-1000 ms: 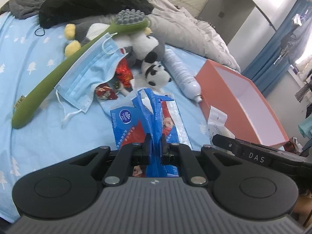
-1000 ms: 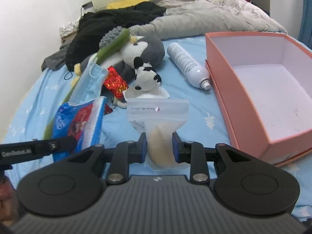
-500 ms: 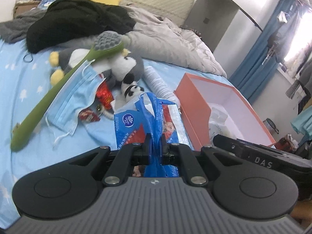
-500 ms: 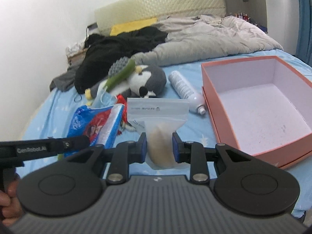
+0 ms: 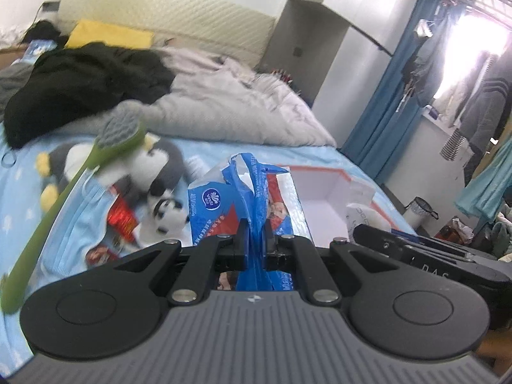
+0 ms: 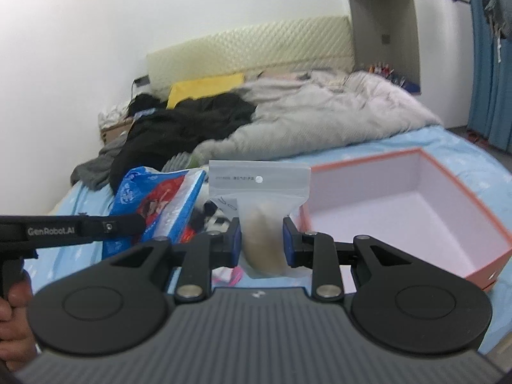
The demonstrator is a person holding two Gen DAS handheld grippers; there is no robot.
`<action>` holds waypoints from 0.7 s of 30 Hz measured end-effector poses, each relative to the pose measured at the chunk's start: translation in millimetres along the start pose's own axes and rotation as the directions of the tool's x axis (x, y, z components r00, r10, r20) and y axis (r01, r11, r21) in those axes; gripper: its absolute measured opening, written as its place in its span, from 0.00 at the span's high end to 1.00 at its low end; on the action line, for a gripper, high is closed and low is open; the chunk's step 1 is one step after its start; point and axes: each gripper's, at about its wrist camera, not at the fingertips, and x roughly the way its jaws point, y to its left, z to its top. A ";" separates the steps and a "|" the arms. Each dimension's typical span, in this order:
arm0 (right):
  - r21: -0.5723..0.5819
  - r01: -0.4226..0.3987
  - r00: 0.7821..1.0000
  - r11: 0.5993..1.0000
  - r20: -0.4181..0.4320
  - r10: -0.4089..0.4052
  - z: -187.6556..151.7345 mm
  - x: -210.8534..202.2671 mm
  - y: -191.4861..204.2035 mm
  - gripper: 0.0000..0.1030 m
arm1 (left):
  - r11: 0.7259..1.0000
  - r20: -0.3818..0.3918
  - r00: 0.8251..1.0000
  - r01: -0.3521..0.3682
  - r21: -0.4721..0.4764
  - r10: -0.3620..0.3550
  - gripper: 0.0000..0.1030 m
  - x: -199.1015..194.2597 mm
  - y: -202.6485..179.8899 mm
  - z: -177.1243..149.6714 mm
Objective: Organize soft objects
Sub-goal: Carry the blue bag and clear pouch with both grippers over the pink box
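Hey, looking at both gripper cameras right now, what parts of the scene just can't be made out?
- Left wrist view: most of the orange box is hidden behind the blue tissue pack in the left gripper.
- Left wrist view: the plush penguin and panda toy are motion-blurred.
- Right wrist view: the contents of the clear zip pouch in the right gripper are only a beige blur; its print is too small.

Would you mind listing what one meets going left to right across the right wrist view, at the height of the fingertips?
Left gripper → blue tissue pack → clear zip bag held by the right gripper → orange box.
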 end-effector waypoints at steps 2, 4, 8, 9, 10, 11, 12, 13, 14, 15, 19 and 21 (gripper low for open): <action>0.000 0.015 1.000 1.000 0.024 -0.015 9.6 -4.2 -7.3 0.71 | 1.000 0.011 1.000 0.011 0.015 -0.011 0.92 1.9 -10.0 10.0; 0.003 0.030 0.999 1.000 0.041 -0.030 19.2 -7.8 -15.4 0.71 | 0.999 0.018 0.999 0.026 0.026 -0.027 0.92 4.9 -19.5 19.1; -0.001 0.067 0.996 0.998 0.067 -0.067 34.8 -12.5 -29.5 0.71 | 0.997 0.017 0.998 0.060 0.047 -0.060 0.92 19.1 -39.1 38.4; 0.001 0.076 0.995 0.997 0.071 -0.076 39.2 -12.9 -34.4 0.71 | 0.996 0.013 0.998 0.067 0.051 -0.068 0.92 24.1 -44.1 43.1; 0.006 0.087 0.994 0.996 0.070 -0.087 43.3 -12.7 -39.8 0.71 | 0.996 0.008 0.997 0.075 0.055 -0.075 0.92 29.8 -49.4 47.7; 0.012 0.099 0.993 0.995 0.069 -0.099 46.1 -12.0 -44.5 0.71 | 0.995 0.004 0.997 0.080 0.059 -0.081 0.92 36.2 -53.6 51.6; 0.021 0.108 0.992 0.994 0.066 -0.109 49.0 -10.8 -50.1 0.71 | 0.994 -0.002 0.996 0.084 0.065 -0.084 0.92 43.5 -58.1 55.2; 0.033 0.115 0.991 0.993 0.060 -0.117 52.1 -8.8 -57.4 0.71 | 0.994 -0.011 0.996 0.088 0.070 -0.088 0.92 50.4 -62.7 58.4; 0.047 0.123 0.991 0.991 0.049 -0.125 55.0 -5.5 -64.9 0.71 | 0.993 -0.021 0.996 0.092 0.075 -0.090 0.92 58.3 -68.0 61.5; 0.060 0.134 0.990 0.989 0.038 -0.136 57.3 -1.8 -72.5 0.71 | 0.992 -0.035 0.995 0.093 0.084 -0.090 0.92 67.8 -73.5 64.2; 0.111 0.167 0.986 0.980 -0.021 -0.165 58.8 10.8 -101.1 0.71 | 0.991 -0.123 0.988 0.108 0.080 -0.098 0.92 113.7 -84.6 67.8; 0.125 0.162 0.986 0.979 -0.047 -0.157 56.6 14.6 -110.1 0.71 | 0.991 -0.171 0.980 0.113 0.074 -0.099 0.92 137.6 -87.2 65.1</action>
